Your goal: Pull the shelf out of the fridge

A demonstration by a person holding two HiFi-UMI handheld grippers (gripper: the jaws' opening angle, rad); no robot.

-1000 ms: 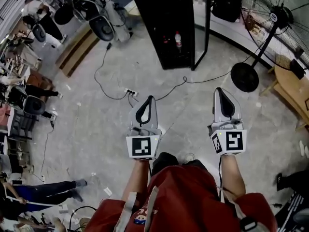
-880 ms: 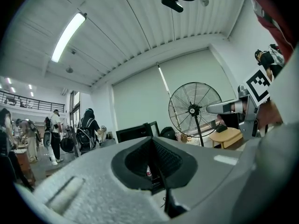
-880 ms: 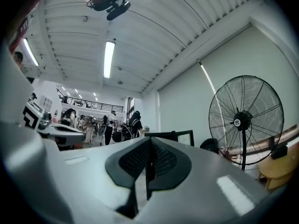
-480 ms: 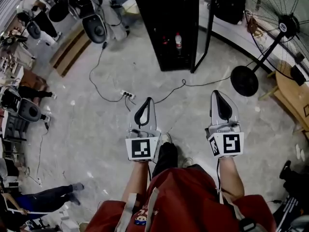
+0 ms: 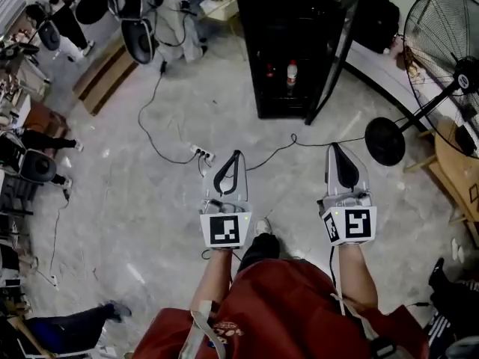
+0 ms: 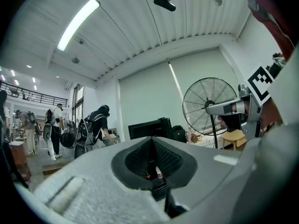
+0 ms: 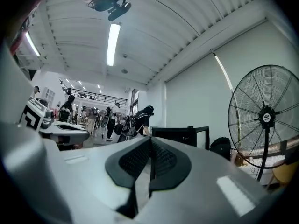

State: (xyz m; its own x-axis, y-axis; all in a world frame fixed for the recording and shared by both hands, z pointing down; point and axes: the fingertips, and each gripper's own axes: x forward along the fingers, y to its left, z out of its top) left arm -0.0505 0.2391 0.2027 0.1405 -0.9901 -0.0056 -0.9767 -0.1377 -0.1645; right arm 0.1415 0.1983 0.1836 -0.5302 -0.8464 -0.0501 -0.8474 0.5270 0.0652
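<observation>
The black fridge point(image 5: 288, 43) stands on the floor ahead of me, its glass door point(image 5: 337, 51) swung open to the right. Two bottles point(image 5: 292, 73) stand inside; the shelf beneath them is too dark to make out. My left gripper point(image 5: 236, 154) and right gripper point(image 5: 334, 146) are held side by side over the floor, well short of the fridge, both pointing at it. Each one's jaws meet at the tips with nothing between them. In the left gripper view the fridge point(image 6: 149, 129) shows just over the shut gripper point(image 6: 152, 139). The right gripper view shows the same over its gripper point(image 7: 151, 139).
A power strip with cables point(image 5: 200, 152) lies on the floor between me and the fridge. A tall standing fan point(image 5: 449, 58) with a round base point(image 5: 385, 140) is at the right, beside a wooden table point(image 5: 464, 170). People and chairs point(image 5: 138, 28) fill the left.
The person has walked forward: the fridge has come nearer and shifted right in the head view. Both grippers have kept their pose and stayed shut.
</observation>
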